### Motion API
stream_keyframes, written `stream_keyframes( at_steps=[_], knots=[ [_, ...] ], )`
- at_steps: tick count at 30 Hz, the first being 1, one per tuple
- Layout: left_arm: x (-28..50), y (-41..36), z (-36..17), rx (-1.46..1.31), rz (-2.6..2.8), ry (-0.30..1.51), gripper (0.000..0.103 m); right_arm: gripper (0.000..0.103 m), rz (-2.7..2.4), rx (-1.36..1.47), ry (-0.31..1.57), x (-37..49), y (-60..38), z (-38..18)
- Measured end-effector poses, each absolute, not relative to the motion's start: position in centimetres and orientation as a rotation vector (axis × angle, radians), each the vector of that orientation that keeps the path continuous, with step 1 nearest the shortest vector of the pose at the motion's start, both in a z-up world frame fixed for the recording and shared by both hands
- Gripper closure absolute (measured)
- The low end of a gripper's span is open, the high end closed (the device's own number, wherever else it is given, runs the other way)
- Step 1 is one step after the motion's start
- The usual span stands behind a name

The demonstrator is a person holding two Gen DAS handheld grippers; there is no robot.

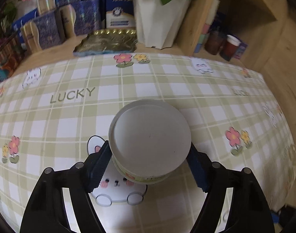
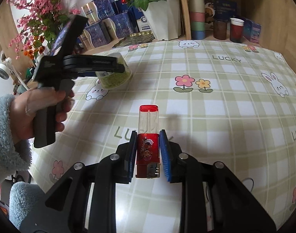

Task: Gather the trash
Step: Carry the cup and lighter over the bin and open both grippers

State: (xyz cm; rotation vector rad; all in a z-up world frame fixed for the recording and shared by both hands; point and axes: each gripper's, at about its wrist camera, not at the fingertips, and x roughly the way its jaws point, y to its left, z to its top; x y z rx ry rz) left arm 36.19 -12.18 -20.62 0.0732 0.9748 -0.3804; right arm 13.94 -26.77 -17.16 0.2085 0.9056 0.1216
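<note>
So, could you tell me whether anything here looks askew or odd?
Yes: the cup in the left gripper is tipped over, its white base facing the camera. The lighter in the right gripper shows nothing odd.

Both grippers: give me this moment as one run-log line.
left gripper: shut on upside-down cup | right gripper: shut on red lighter | both above checked tablecloth

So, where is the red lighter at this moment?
In the right wrist view the red lighter sits low in the centre, clamped between the right gripper fingers above the checked tablecloth.
</note>
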Motion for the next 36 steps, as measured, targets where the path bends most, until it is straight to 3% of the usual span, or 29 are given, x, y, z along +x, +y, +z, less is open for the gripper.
stream_keyframes(
  at_steps=[8,18,29,36],
  knots=[
    [29.6,-9.1,-16.5,0.070,-0.478,0.940,0.029,0.077,0.137,0.274,0.888,10.7,-26.4,-16.1],
    [15.9,-3.6,-12.1,0.064,-0.616,0.911,0.029,0.077,0.177,0.263,0.887,4.9,-24.5,-13.9],
    [3.1,0.0,-15.4,0.066,-0.631,0.987,0.029,0.077,0.218,0.216,0.882,0.3,-21.8,-12.1],
    [0.4,0.6,-19.4,0.117,-0.624,1.092,0.029,0.077,0.236,0.177,0.882,-1.1,-20.4,-11.3]
  ],
)
